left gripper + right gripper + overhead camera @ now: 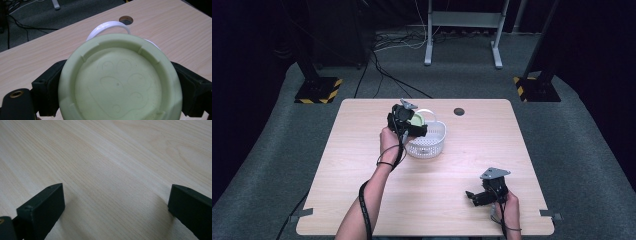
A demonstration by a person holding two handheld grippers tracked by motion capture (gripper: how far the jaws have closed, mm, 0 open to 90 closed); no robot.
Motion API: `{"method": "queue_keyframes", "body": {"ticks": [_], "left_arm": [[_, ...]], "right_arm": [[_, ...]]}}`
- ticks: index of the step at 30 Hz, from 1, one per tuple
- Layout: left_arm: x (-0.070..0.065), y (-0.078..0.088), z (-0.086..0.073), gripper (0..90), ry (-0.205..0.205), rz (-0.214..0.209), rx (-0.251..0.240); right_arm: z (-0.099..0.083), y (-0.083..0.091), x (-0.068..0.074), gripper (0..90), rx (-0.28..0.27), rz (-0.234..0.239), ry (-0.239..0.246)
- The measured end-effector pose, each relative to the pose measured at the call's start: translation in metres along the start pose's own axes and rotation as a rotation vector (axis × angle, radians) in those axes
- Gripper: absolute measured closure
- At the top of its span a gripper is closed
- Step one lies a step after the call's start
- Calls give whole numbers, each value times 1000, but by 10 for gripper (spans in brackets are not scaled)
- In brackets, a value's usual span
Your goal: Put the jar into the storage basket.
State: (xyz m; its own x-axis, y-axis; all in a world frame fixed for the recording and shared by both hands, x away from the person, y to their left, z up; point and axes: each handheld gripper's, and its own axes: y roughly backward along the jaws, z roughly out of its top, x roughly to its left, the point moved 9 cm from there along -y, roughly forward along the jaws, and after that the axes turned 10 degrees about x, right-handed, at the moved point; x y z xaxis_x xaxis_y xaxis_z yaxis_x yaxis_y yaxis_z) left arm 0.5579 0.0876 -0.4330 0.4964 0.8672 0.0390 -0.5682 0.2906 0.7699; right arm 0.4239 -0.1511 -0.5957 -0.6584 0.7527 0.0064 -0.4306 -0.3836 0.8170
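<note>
Pale green round bowl (117, 80), paw print embossed underside, clamped in left tongs (117, 85).

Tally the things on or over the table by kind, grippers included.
Pale green round lid: 1
White perforated basket: 1
Handheld grippers: 2, left gripper and right gripper
Total: 4
</note>
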Motion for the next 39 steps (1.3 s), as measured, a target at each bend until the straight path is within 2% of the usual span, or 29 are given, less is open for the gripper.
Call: {"method": "queue_keyframes", "body": {"ticks": [4,19,22,24,26,39], "left_arm": [[-1,-5,1,117,-3,2,7],[-3,-26,3,117,23,-13,23],[-4,-31,3,117,37,-11,27],[-4,-36,2,118,58,3,48],[-5,-41,0,118,63,4,58],[-11,-59,-6,118,62,-4,70]], "right_arm": [[0,0,0,1,0,1,-1],[0,0,0,0,0,0,0],[0,0,0,0,1,-1,1],[0,0,0,0,1,-1,1],[0,0,0,0,1,-1,1],[0,0,0,1,1,0,1]]}}
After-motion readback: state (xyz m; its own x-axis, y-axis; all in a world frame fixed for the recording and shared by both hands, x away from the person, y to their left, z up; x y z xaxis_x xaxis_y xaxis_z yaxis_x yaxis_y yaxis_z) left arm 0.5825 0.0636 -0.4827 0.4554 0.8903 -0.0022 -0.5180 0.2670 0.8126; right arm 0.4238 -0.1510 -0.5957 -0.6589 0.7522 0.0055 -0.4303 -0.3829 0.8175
